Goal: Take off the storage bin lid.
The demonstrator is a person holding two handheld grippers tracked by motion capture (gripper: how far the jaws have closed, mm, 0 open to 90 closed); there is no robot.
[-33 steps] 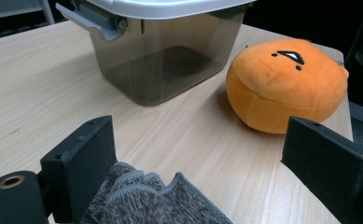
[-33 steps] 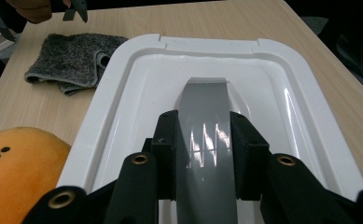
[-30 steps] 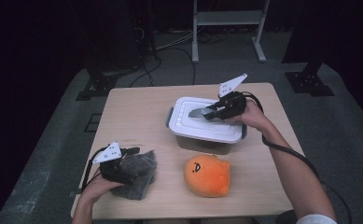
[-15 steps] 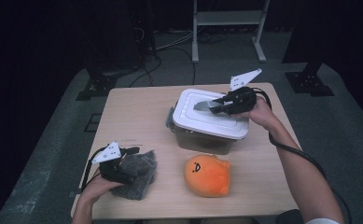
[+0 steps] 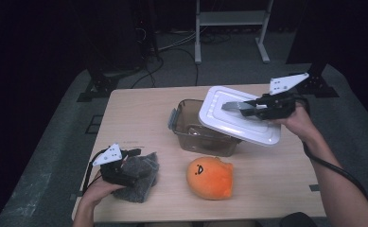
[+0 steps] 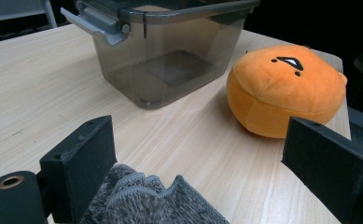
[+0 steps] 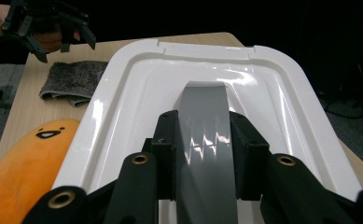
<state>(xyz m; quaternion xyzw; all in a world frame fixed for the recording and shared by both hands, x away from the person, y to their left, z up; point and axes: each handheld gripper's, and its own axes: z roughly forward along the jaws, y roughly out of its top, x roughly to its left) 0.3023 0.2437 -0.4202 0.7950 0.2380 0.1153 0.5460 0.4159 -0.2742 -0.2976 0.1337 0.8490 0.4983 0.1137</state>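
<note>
Lid (image 5: 238,118) off box (image 5: 191,127), mid-frame, clamped by right gripper (image 5: 248,108); not set down. Left gripper (image 6: 198,163) released over cloth (image 6: 156,200).

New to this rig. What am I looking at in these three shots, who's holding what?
No robot arm here: a person at a wooden table holds a hand-held two-jaw gripper in each hand. The high view looks down from above; the other two pictures come from cameras riding on each gripper, looking along its black jaws.

The right gripper is shut on the grey handle of a white lid, held tilted above an open smoky plastic container. The left gripper rests with open jaws over a grey fuzzy cloth, not pinching it. An orange plush toy with a small face lies on the table in front of the container.
</note>
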